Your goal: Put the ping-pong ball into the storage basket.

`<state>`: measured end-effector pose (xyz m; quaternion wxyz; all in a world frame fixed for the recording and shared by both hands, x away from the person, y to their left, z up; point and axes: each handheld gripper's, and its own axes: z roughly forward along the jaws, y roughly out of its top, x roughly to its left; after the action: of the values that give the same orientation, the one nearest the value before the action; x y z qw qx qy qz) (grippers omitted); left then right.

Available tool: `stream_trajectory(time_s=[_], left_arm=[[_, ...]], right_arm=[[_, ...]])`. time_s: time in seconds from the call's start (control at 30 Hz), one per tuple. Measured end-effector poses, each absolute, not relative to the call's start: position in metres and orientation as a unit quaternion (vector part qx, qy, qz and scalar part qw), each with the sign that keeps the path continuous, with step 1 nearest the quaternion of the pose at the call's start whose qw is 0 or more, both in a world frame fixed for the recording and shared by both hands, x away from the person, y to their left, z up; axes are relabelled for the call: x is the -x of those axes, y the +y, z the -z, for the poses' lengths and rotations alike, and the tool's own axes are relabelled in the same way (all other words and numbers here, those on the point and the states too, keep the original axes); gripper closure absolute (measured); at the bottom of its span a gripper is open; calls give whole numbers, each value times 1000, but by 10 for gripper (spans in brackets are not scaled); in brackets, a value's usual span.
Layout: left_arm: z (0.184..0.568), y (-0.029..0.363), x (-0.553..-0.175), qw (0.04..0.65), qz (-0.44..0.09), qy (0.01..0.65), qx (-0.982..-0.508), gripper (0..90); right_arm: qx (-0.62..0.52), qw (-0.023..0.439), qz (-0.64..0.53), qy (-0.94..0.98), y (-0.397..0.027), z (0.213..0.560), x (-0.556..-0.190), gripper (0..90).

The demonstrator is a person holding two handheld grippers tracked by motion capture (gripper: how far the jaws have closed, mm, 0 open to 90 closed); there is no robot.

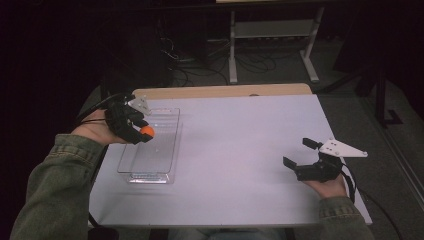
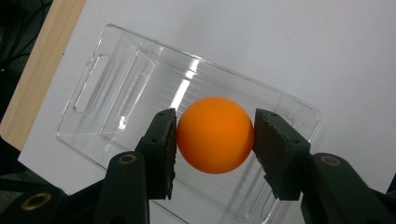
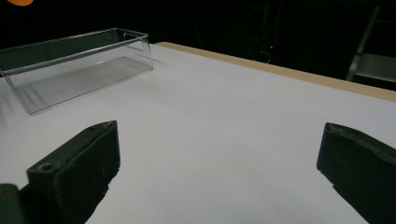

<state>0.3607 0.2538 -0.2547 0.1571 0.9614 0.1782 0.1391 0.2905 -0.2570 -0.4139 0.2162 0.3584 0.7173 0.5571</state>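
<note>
A white table (image 1: 240, 165) with a wooden far edge (image 1: 225, 91) stood before a dark floor where tangled cables (image 1: 250, 62) lay around a pale metal frame (image 1: 272, 30).

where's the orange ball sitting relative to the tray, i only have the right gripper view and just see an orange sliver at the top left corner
Observer: The orange ball is pinched between the pads of the left gripper, held above the clear plastic tray, not resting in it.
Operator: is there anything in the tray already
Observer: No, the left gripper view looks straight down through it and its floor is bare.
Operator: ok and where's my right gripper on the table
Observer: In the high view the right gripper sits near the table's right edge with its jaws spread wide and nothing between them, well away from the tray.
</note>
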Motion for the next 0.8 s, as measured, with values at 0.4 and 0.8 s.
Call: stream_trajectory(time_s=[0.4, 0.8], left_arm=[[267, 248, -362, 157, -126, 173, -964, 506], [276, 243, -362, 154, -119, 166, -967, 506]], right_arm=[[-358, 216, -557, 718, -257, 414, -290, 0], [-358, 215, -556, 719, -257, 414, -290, 0]])
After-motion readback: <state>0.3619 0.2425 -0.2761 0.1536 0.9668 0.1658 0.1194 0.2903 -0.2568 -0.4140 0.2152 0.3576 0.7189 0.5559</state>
